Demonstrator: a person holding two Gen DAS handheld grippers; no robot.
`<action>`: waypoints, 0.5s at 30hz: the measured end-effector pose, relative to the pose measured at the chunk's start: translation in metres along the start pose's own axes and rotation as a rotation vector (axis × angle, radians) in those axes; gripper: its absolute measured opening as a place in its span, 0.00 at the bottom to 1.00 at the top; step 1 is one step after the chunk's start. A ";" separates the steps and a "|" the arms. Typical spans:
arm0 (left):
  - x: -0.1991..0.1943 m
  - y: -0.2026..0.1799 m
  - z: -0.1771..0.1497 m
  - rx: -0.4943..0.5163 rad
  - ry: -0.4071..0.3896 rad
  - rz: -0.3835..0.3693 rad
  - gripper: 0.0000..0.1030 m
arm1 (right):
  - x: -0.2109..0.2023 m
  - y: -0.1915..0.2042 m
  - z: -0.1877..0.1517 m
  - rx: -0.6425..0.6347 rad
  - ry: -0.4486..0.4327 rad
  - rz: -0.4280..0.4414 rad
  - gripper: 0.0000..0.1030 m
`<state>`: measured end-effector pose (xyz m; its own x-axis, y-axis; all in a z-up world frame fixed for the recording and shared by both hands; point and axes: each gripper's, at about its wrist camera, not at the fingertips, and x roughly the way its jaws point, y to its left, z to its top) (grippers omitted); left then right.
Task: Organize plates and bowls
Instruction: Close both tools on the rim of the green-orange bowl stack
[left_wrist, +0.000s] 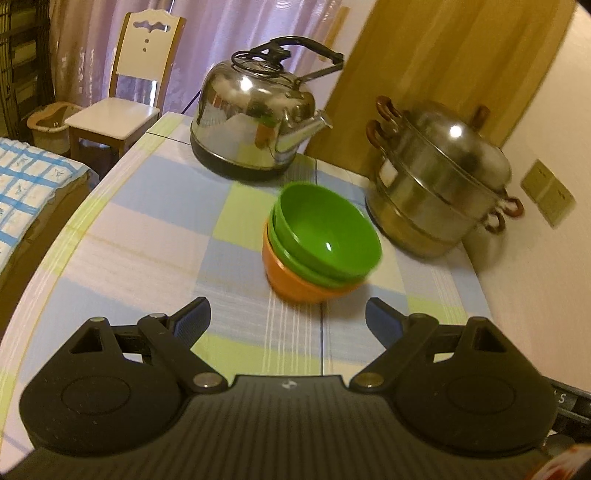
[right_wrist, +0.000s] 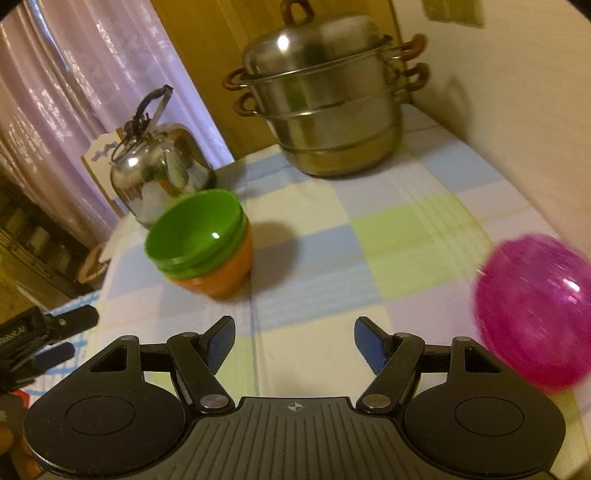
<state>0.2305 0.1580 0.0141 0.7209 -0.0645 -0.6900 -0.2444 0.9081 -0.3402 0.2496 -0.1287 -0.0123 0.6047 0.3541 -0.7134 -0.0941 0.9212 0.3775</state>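
Evidently both tools idle. Left gripper (left_wrist: 288, 317) jaws spread wide, nothing between pads, aimed down at bowl stack (left_wrist: 320, 242) just ahead. Right gripper (right_wrist: 294, 341) jaws apart too, empty, over bare checked tablecloth (right_wrist: 406, 236). Stack: green bowls nested in orange bowl (left_wrist: 295, 282), probably gathered to save space; sits mid-table, near kettle (left_wrist: 255, 122), clear of steamer pot (left_wrist: 439, 192). Pink plate (right_wrist: 532, 314) lies alone toward right edge, apart from stack, blurred; likely next to sort. Open jaws suit approach, not carrying.
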 end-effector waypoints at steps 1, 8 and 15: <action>0.008 0.003 0.007 -0.015 -0.001 -0.006 0.87 | 0.009 0.002 0.009 0.002 0.000 0.015 0.69; 0.061 0.015 0.044 -0.070 0.034 -0.015 0.86 | 0.067 0.013 0.058 0.018 0.017 0.063 0.69; 0.105 0.017 0.067 -0.091 0.062 -0.016 0.82 | 0.122 0.020 0.088 0.060 0.070 0.119 0.69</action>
<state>0.3453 0.1938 -0.0213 0.6839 -0.1065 -0.7217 -0.2936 0.8654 -0.4059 0.3906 -0.0817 -0.0398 0.5350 0.4723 -0.7006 -0.1131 0.8617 0.4946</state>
